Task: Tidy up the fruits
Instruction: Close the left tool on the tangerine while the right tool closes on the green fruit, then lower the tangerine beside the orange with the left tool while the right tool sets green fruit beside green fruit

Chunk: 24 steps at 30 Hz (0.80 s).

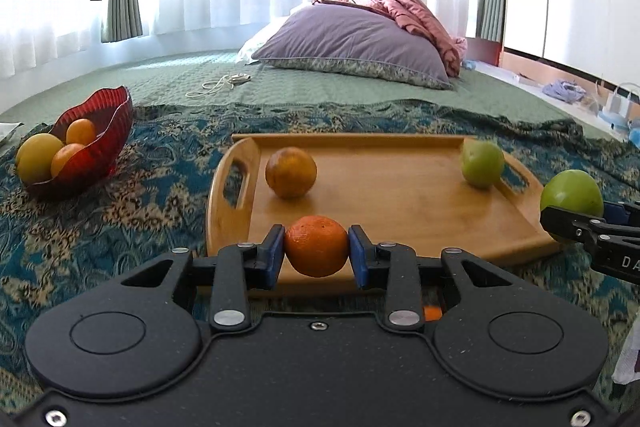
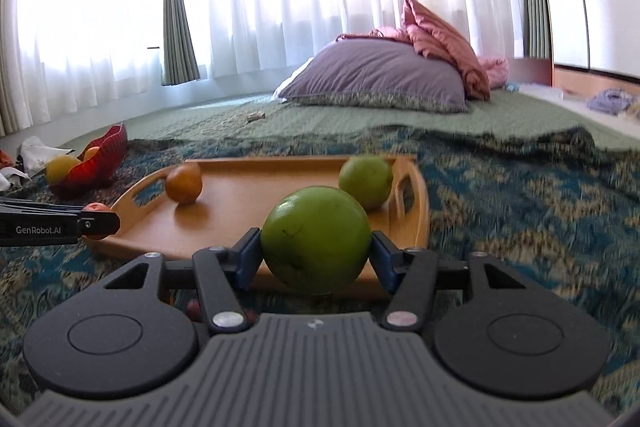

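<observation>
- Over the near edge of the wooden tray [image 1: 400, 195], the left gripper [image 1: 316, 247] is clamping a small orange [image 1: 317, 245] between its blue pads, one pad pressing on each side of the fruit.
- Off the tray's right end, the right gripper [image 2: 316, 247] is gripping a large green fruit [image 2: 316, 239], both pads touching its sides; in the left wrist view this fruit [image 1: 570, 193] is showing just past the tray's right handle.
- On the tray, a darker orange [image 1: 291, 171] is sitting near the left handle, and a second green fruit [image 1: 482, 163] is resting against the right rim.
- Left of the tray, well apart from it, a red bowl [image 1: 116, 123] is lying tilted on the patterned blanket [image 1: 120, 227], holding two oranges and a yellow fruit [image 1: 37, 157].
- Beyond the tray, a purple pillow [image 1: 352, 43] is lying on the green bedcover.
</observation>
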### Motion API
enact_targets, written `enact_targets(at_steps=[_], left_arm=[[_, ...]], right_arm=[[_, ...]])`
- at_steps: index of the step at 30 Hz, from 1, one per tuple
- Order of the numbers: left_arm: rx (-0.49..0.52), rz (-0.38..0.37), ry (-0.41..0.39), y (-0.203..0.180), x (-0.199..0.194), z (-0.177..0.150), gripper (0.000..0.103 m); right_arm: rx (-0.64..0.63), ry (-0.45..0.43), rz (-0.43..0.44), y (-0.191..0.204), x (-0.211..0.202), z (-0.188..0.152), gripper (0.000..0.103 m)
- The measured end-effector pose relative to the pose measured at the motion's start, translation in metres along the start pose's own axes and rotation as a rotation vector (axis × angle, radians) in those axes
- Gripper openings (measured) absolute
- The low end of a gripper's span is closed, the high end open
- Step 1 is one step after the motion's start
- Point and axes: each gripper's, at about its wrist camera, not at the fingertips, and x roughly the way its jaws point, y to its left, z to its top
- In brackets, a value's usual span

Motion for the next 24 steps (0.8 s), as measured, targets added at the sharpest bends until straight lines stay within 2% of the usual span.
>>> enact_targets(at_steps=[7, 15, 24], left_arm=[[-0.039, -0.014, 0.030, 0.015, 0.031, 0.017, 0.032], [-0.099, -0.025, 0.088, 0.036, 0.071, 0.022, 0.032], [-0.065, -0.011, 0.102, 0.034, 0.095, 0.021, 0.032]], right_arm=[[0.005, 0.042, -0.032, -0.008, 0.036, 0.023, 0.061], [-0.009, 0.111, -0.069, -0.013, 0.073, 0.028, 0.061], [-0.019, 0.144, -0.106, -0.017, 0.093, 0.025, 0.062]])
